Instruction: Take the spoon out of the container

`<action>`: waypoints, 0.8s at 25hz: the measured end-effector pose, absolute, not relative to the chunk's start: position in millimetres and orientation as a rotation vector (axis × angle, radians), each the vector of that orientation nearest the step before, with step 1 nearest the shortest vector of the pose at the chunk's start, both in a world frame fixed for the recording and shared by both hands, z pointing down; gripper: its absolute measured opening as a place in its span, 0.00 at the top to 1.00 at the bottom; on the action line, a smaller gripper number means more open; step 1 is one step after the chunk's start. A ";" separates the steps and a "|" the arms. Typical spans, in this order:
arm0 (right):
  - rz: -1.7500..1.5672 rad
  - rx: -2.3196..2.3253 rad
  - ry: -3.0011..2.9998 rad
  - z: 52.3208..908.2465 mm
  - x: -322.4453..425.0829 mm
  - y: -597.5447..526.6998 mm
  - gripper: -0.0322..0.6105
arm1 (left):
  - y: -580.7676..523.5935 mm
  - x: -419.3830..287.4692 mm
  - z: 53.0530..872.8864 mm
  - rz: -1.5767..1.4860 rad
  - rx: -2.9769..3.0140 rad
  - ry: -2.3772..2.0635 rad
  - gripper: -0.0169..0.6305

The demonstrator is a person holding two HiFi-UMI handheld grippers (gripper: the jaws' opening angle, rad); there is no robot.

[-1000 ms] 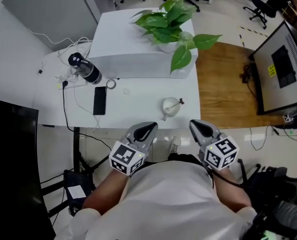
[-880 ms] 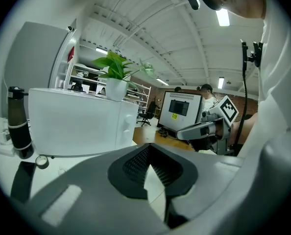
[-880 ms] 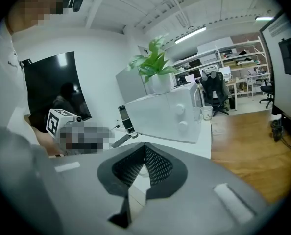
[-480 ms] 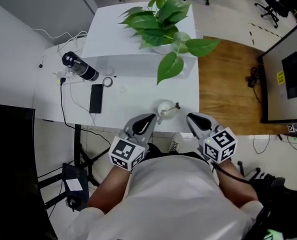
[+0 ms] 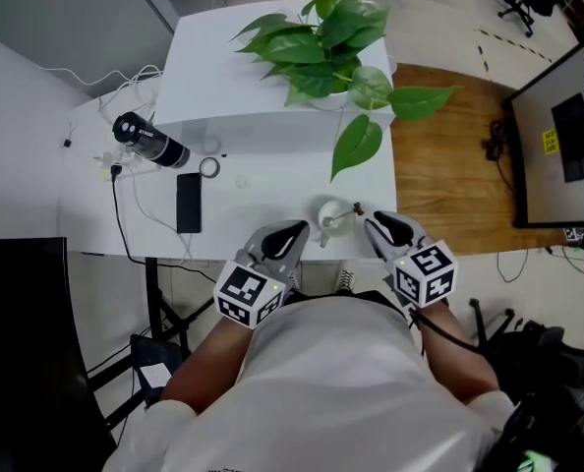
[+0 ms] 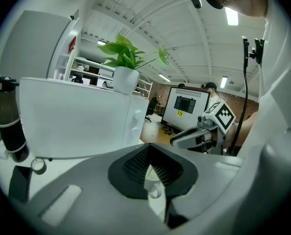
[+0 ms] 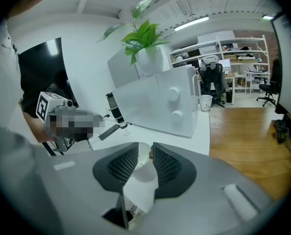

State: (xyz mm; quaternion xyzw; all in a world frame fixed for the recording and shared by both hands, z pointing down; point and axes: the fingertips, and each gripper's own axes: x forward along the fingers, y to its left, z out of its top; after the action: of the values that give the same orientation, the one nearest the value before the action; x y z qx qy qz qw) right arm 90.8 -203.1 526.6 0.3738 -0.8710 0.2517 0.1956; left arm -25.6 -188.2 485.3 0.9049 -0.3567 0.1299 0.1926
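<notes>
A small white container (image 5: 331, 216) stands near the table's front edge, and a spoon (image 5: 355, 207) leans out of it to the right. My right gripper (image 5: 379, 222) is just right of the spoon's handle. Its jaws have just been opening. In the right gripper view the right gripper (image 7: 145, 148) is open, with the handle's brown end (image 7: 149, 153) and the container (image 7: 144, 173) showing in the gap; the pads do not press on either. My left gripper (image 5: 290, 234) is at the container's left, its tips together. In the left gripper view the container (image 6: 153, 180) shows under the left gripper (image 6: 148, 148).
A potted plant (image 5: 321, 37) sits on a white box (image 5: 262, 91) at the table's back. A black bottle (image 5: 149, 141), a roll of tape (image 5: 209, 168), a phone (image 5: 188, 203) and cables lie to the left. A monitor (image 5: 567, 136) stands over the wood floor at right.
Both grippers have moved forward over the table's front edge toward the container. The right one has come up beside the spoon's handle.
</notes>
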 end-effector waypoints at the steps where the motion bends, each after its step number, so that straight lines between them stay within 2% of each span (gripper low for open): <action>1: 0.714 1.058 -2.426 530.0 90.7 -204.6 0.81 | -189.9 -27.3 485.9 0.367 2.546 -0.986 0.97; 9: 0.829 1.075 -2.314 561.2 84.2 -214.8 0.73 | -194.0 -33.8 492.4 0.372 2.573 -0.885 0.97; 20: 0.830 1.115 -2.271 575.6 77.8 -225.3 0.75 | -193.9 -50.0 495.9 0.369 2.553 -0.891 0.97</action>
State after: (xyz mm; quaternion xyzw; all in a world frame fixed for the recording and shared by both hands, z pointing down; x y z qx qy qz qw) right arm 77.8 -225.3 575.6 0.4068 -0.8286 0.3029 0.2369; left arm -50.0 -193.9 495.9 0.9157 -0.3196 0.1324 0.2046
